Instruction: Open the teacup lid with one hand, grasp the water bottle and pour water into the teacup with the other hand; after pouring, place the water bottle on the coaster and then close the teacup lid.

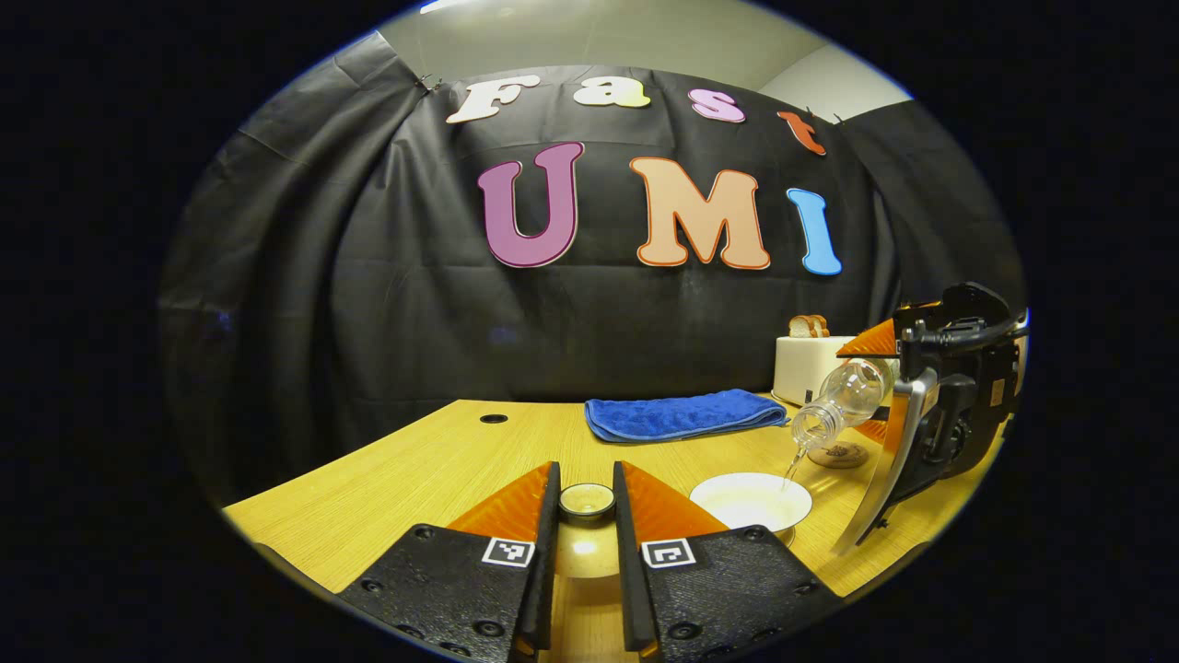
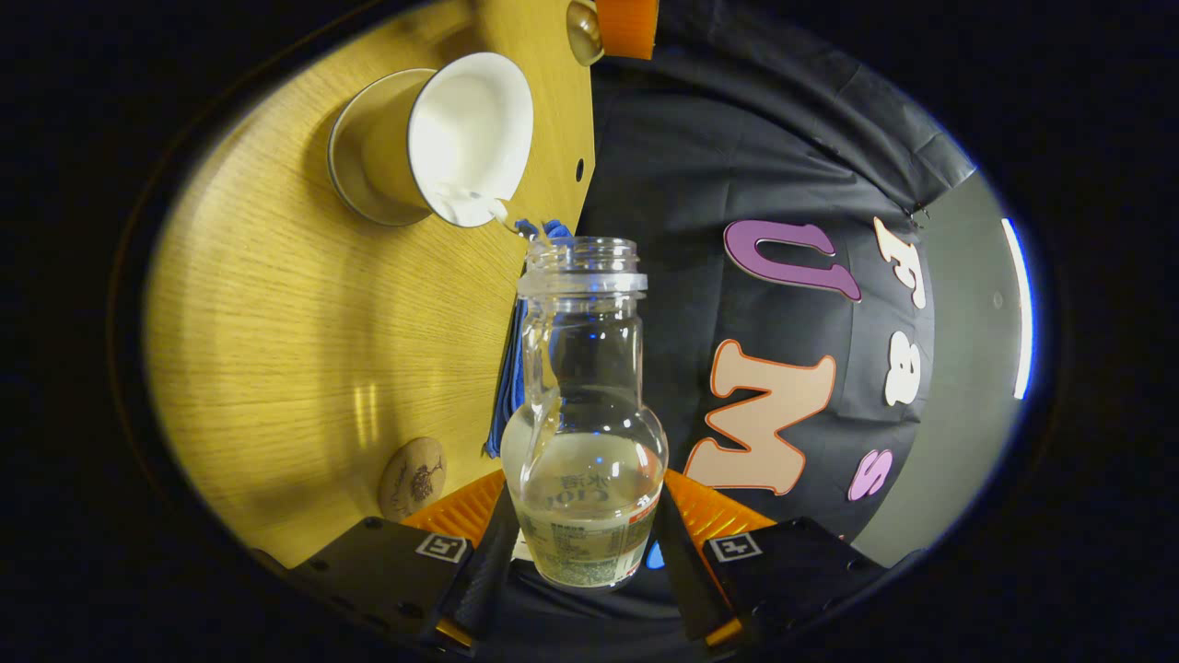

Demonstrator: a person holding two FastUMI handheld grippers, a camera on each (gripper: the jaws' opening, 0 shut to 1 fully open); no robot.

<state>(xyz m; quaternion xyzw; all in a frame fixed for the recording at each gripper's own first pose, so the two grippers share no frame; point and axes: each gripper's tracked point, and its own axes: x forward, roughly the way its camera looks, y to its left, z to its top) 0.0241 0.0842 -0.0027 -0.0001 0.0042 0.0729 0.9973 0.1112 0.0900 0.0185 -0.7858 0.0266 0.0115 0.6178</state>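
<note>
Wood-grain tabletop (image 1: 405,479) runs out ahead of me to the black cloth wall, with a folded blue towel (image 1: 686,414) lying near the back and a white toaster (image 1: 811,368) with bread in its slots to the right of it. My left gripper (image 1: 587,502) is closed on the teacup lid (image 1: 587,499), both fingers pressing its small round knob, holding it up above the table and just left of the teacup (image 1: 751,500). The teacup stands open on the table, its white inside showing. My right gripper (image 2: 585,543) clamps the water bottle (image 2: 585,433) around its lower body, one finger on each side. The bottle is uncapped and tipped over, its long axis slanting down from the gripper toward the teacup, mouth lowest and aimed at the cup's rim, a thin stream of water falling from it into the cup. Beyond the cup, under the tilted bottle, the round coaster (image 1: 843,454) lies flat on the table.
</note>
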